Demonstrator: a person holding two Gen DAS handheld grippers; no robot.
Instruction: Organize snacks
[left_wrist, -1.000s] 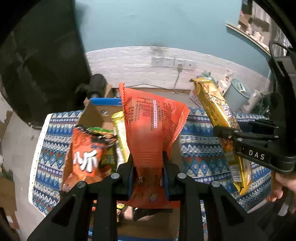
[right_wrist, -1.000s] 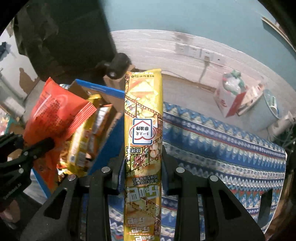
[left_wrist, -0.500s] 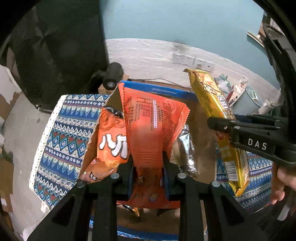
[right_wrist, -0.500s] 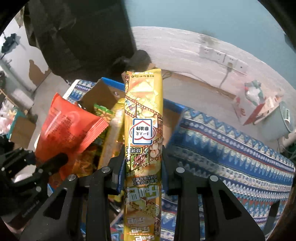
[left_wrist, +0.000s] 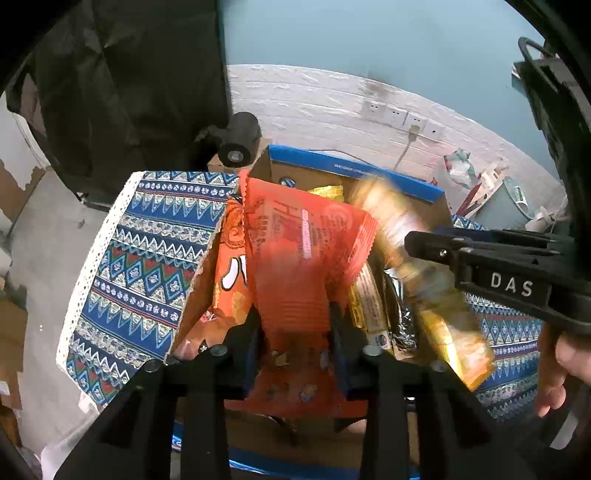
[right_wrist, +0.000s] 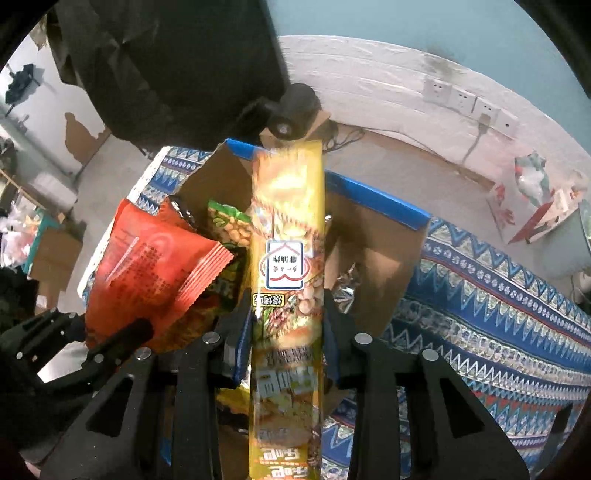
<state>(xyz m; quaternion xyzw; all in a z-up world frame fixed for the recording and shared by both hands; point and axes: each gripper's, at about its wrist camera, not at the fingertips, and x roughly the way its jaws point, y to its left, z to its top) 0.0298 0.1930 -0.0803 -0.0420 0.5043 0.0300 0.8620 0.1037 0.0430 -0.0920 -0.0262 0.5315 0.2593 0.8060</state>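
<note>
My left gripper (left_wrist: 295, 321) hangs over the blue-rimmed cardboard box (left_wrist: 354, 170). Its jaws are opening and a red snack packet (left_wrist: 299, 251) stands blurred between them, slipping loose. My right gripper (right_wrist: 288, 325) is beside it over the same box (right_wrist: 376, 199). Its jaws are opening too, around a long yellow packet (right_wrist: 286, 229) that is smeared with motion. In the left wrist view the right gripper (left_wrist: 413, 242) and yellow packet (left_wrist: 439, 295) sit at the right. The right wrist view has the red packet (right_wrist: 147, 258) at the left.
The box holds an orange chip bag (left_wrist: 229, 273), a green peanut bag (right_wrist: 225, 221) and other packets. It stands on a blue patterned cloth (left_wrist: 140, 251). A black cylinder (left_wrist: 238, 142) sits behind it. Floor clutter (left_wrist: 509, 199) lies at the right, below wall sockets (left_wrist: 402, 118). A person's hand (left_wrist: 561, 369) grips the right tool.
Both grippers have moved across to sit over the box. Their jaws have spread slightly, and both packets, sharp before, are now blurred between the fingers.
</note>
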